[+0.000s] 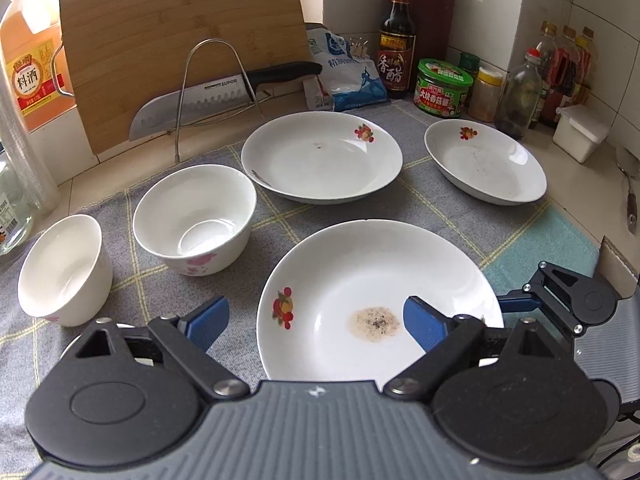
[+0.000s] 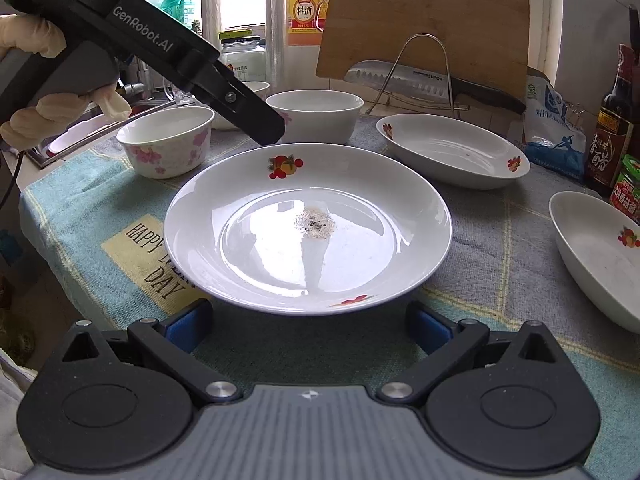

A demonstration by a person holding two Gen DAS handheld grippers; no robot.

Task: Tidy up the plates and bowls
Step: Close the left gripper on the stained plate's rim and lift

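Nothing is stacked yet; you appear to be at the approach step, choosing a first dish. The near plate [image 1: 376, 292], soiled with a speckled patch at its centre, lies at lower centre of both views on the checked cloth [image 1: 520, 224] covering the counter. Two more plates sit beyond it in the left wrist view: one at upper centre [image 1: 322, 156], one at upper right [image 1: 486, 160]. Two bowls stand at the left of that view, the nearer-centre bowl [image 1: 194, 216] and the outer bowl [image 1: 64, 268], well apart from each other.

Your left gripper [image 1: 316, 322] points steeply downward, its jaws wide and empty, straddling the near plate's left half without touching it. Your right gripper [image 2: 308, 326] hovers just short of the same plate's near rim, jaws likewise wide and empty. In the right wrist view your gloved hand [image 2: 30, 80] holds the left tool at upper left.

The next move likely calls for sliding one finger under a rim before closing.
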